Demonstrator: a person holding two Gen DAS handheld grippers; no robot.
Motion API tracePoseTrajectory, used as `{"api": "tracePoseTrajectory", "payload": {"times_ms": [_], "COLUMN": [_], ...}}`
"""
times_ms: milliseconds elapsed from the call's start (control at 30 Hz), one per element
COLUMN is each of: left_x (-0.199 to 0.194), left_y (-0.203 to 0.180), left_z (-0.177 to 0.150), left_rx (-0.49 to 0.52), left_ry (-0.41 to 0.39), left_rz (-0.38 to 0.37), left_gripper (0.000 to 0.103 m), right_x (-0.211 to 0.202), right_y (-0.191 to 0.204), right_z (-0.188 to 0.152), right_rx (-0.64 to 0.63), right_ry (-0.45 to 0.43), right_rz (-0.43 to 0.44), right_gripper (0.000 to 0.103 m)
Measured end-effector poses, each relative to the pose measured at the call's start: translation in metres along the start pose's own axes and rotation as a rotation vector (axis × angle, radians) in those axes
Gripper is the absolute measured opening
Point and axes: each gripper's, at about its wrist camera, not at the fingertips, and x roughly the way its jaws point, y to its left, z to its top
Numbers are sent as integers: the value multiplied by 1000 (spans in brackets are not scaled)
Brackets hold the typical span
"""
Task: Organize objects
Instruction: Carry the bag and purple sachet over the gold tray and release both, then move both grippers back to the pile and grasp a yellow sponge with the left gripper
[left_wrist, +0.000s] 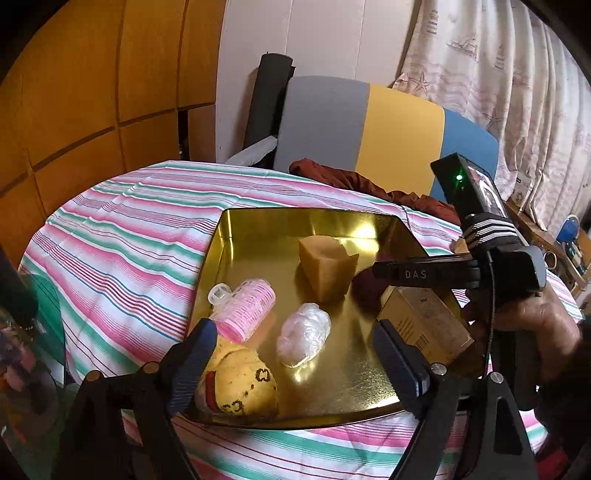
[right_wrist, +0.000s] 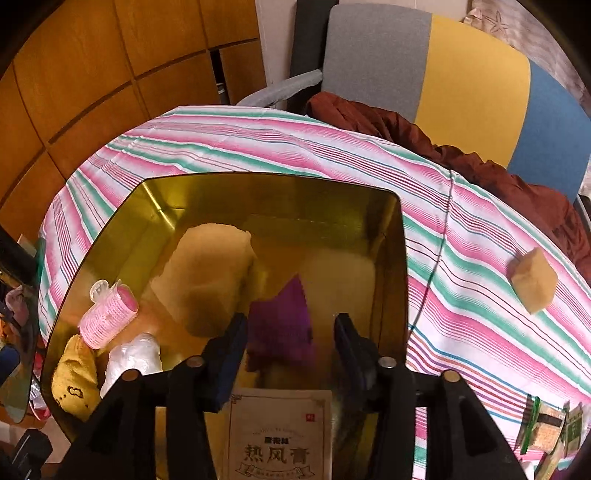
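A gold metal tray (left_wrist: 255, 229) sits on the striped tablecloth. In it lie a tan sponge block (left_wrist: 327, 267), a pink hair roller (left_wrist: 245, 308), a crumpled clear plastic bag (left_wrist: 304, 334) and a yellow embroidered pouch (left_wrist: 240, 384). My left gripper (left_wrist: 291, 363) is open over the tray's near edge, empty. My right gripper (right_wrist: 291, 358) holds a tan printed box (right_wrist: 280, 432) between its jaws over the tray (right_wrist: 395, 258); the box also shows in the left wrist view (left_wrist: 424, 325). A purple reflection shows on the tray floor.
A second tan sponge piece (right_wrist: 533, 280) lies on the cloth right of the tray. Small packets (right_wrist: 550, 428) lie at the near right. A brown garment (right_wrist: 443, 147) and a grey-yellow-blue chair (right_wrist: 461, 74) stand behind the table.
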Motion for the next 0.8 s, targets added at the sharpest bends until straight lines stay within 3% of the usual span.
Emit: {"api": "tracePoseTrajectory", "payload": {"times_ms": [167,367,467,533,733,800], "left_x": [-1,-4,-7,-9,-15,-18], "left_y": [-1,-4,-5,-5,-7,-9], "left_z": [0,0,0,0,3,4], "left_rx": [2,6,6,5,10,15], "left_ry": [0,-5,-12,-16,-28,-31], "left_rz": [-3,-4,-6,-8,-22,-39], "left_gripper": [87,87,87,87,87,87], "right_x": [-26,-75,-96,-101,-109,-111], "right_y": [-3,-17,-29,-38,-90,-117], "right_z": [-4,-22,-42,-55,-105,-121], "right_rx": [18,73,107,132,173,218], "right_ry": [-64,-195,-253,-233,-129,-88], "right_rz": [-5,-24,-103,-169,-176,-180], "right_gripper": [75,76,77,77,77,88]}}
